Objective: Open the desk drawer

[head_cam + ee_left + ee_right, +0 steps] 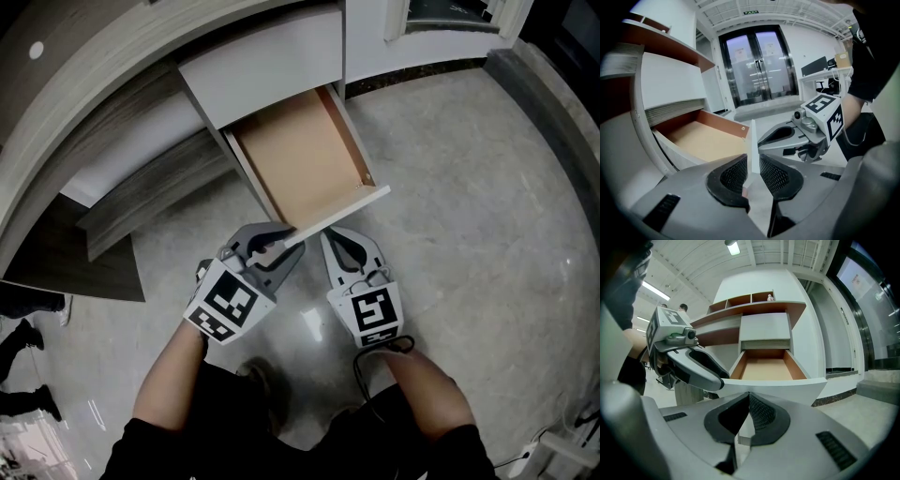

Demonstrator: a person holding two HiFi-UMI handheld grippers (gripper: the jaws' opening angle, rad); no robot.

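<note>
Head view: drawer (305,159) pulled well out of the curved desk (103,94), over the grey floor (469,187). Bare tan inside, white front panel (352,206). The drawer's back end is hidden under the desk top. Left gripper (281,240) sits at the panel's left end, right gripper (335,238) just beside it on the near side.

Left gripper view: panel seen edge-on, fingers closed on it from both sides. Its face doesn't show.

Right gripper view: fingers pressed together, nothing between them, tips just under the panel. The panel's lower part is cut off behind them.
</note>
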